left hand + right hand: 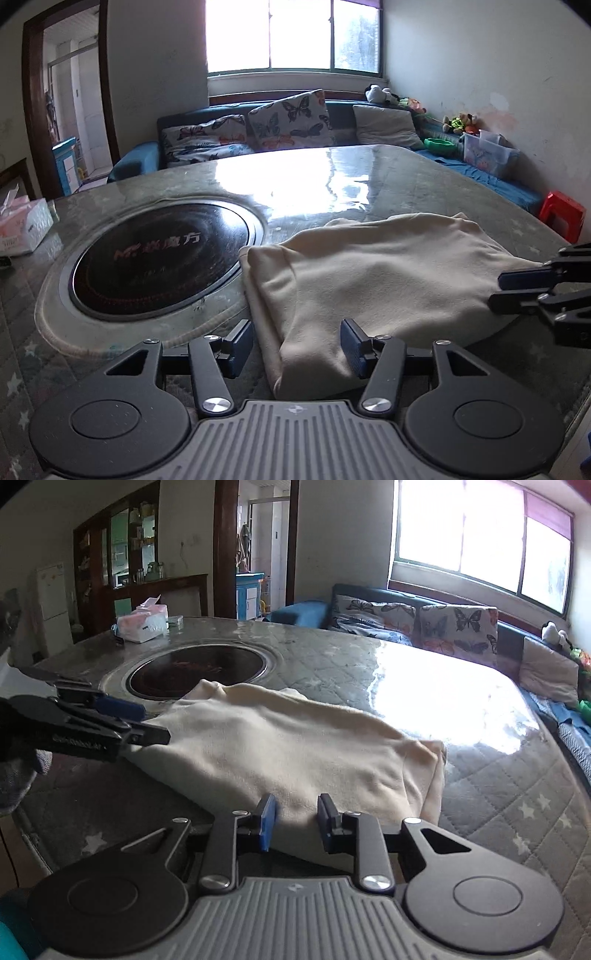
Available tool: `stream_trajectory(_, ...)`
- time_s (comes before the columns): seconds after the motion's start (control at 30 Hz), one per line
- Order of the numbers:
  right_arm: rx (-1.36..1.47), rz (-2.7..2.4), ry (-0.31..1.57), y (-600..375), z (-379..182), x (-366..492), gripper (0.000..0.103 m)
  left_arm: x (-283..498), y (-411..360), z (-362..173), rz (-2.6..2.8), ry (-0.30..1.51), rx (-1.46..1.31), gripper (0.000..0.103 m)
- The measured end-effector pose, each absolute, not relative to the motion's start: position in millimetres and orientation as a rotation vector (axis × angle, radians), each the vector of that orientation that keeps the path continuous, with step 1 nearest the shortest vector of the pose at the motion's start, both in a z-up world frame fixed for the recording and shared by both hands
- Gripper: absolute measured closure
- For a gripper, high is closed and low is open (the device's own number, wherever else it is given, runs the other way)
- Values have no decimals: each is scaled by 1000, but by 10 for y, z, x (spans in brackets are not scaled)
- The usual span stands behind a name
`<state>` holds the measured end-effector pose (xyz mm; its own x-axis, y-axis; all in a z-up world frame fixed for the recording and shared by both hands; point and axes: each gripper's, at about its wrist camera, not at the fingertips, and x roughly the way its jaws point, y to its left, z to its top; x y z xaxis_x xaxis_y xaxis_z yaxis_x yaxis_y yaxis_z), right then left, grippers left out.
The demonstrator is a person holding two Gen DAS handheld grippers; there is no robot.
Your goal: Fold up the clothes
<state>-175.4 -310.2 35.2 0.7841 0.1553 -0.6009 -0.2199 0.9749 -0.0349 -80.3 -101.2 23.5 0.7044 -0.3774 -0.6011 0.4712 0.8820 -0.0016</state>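
A cream garment [369, 273] lies folded in a thick pad on the table, also seen in the right wrist view [280, 746]. My left gripper [295, 345] straddles its near left corner with the jaws well apart. The left pad stands clear of the cloth and the right pad is at its edge. From the right wrist view, that gripper [147, 722] sits at the garment's left end. My right gripper [297, 823] has its blue pads closed in on the near edge of the stacked cloth. It enters the left wrist view from the right [513, 291], with the cloth drawn up between its fingers.
A round black induction hob [159, 258] is set into the table [480, 775] just left of the garment. A tissue box [142, 624] stands at the far left. Behind the table is a sofa with butterfly cushions [291, 118]. A red stool [561, 218] stands at the right.
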Motion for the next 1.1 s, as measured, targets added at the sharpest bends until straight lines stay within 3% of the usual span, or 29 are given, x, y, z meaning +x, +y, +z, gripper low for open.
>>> stream_trajectory(0.67,-277,371,629,-2569,539,-1659,77,-777,-678,182,-467,662,48,42)
stream_trajectory(0.8,-347,451,621,-2297,548,-1610,70,-708,-549,271,-459,674,-18,43)
stream_trajectory(1.1,-504,576,600,-1741,445,-1491,66,-500,-166,400,-396,731,-194,43)
